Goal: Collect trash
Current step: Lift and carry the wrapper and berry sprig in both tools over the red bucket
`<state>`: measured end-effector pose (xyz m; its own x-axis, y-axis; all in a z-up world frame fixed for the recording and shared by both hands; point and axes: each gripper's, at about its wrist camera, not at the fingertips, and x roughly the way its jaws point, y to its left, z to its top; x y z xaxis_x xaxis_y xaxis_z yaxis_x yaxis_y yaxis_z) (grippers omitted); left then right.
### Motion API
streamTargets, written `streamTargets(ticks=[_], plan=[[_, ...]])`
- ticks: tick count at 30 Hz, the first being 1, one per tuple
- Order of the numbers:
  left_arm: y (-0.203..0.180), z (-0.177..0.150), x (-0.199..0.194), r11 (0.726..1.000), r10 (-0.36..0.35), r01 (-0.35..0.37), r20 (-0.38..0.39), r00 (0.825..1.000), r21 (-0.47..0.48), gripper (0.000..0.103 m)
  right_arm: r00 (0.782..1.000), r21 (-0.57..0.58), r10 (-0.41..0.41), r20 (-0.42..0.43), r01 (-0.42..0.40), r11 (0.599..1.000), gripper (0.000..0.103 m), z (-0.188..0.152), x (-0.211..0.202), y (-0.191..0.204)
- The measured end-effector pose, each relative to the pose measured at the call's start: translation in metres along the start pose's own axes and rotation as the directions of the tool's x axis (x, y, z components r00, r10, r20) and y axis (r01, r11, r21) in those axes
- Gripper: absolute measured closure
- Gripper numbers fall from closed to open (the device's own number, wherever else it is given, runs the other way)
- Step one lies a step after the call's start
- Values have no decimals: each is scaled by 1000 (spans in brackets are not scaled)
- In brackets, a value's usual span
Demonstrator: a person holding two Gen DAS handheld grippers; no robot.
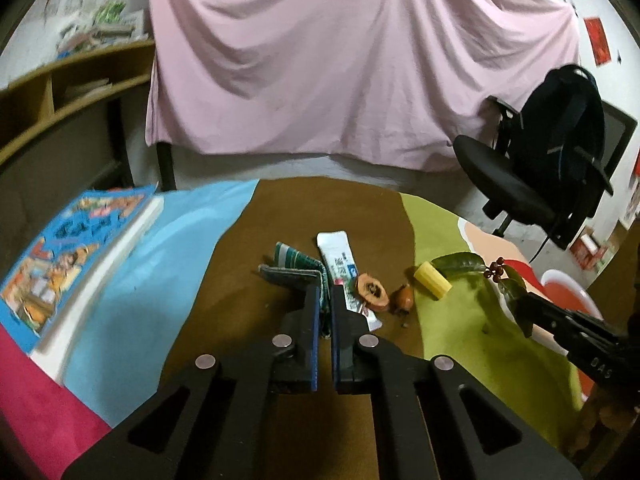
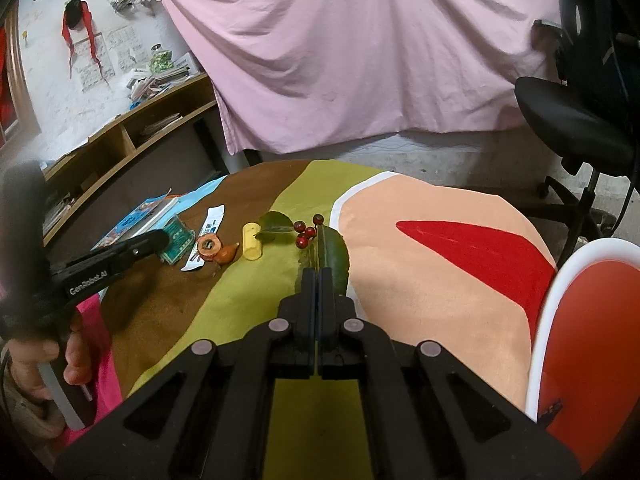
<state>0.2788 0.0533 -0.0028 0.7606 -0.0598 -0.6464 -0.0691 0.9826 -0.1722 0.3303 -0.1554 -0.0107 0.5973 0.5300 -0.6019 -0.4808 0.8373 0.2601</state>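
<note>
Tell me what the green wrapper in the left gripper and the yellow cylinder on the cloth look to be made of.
Green wrapper: thin printed film or coated paper, by its creases and folded flap; which one is unclear. Yellow cylinder: matte, ribbed along its side, possibly foam or a piece of corn cob; the look leaves it open.

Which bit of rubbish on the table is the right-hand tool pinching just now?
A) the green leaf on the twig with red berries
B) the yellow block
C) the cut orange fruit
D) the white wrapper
A: in the right wrist view the right gripper has its jaws closed on the green leaf, beside the red berries; the yellow block lies apart, untouched.
</note>
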Motion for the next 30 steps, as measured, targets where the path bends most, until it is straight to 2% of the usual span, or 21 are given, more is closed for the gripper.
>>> streamTargets(ticks=[4, 11, 17, 20, 23, 30], plan=[[-1, -2, -11, 1000, -20, 20, 25, 999, -10, 102, 1000, -20, -12, 28, 12, 1000, 73, -1, -6, 3], [-29, -5, -40, 995, -69, 60, 117, 991, 80, 102, 993, -64, -24, 117, 32, 997, 73, -3, -22, 10], [-64, -3, -66, 982, -121, 88, 205, 971, 165, 102, 968, -64, -22, 249, 39, 997, 73, -7, -51, 11], [-81, -2, -79, 974, -148, 98, 247, 958, 206, 102, 945, -61, -17, 327, 39, 997, 73, -10, -69, 9], [-97, -1, -91, 963, -172, 100, 286, 943, 249, 102, 912, -75, -30, 410, 66, 995, 73, -13, -91, 10], [-142, -4, -115, 932, -238, 113, 346, 908, 345, 102, 822, -65, -49, 568, 104, 992, 73, -22, -145, 2]])
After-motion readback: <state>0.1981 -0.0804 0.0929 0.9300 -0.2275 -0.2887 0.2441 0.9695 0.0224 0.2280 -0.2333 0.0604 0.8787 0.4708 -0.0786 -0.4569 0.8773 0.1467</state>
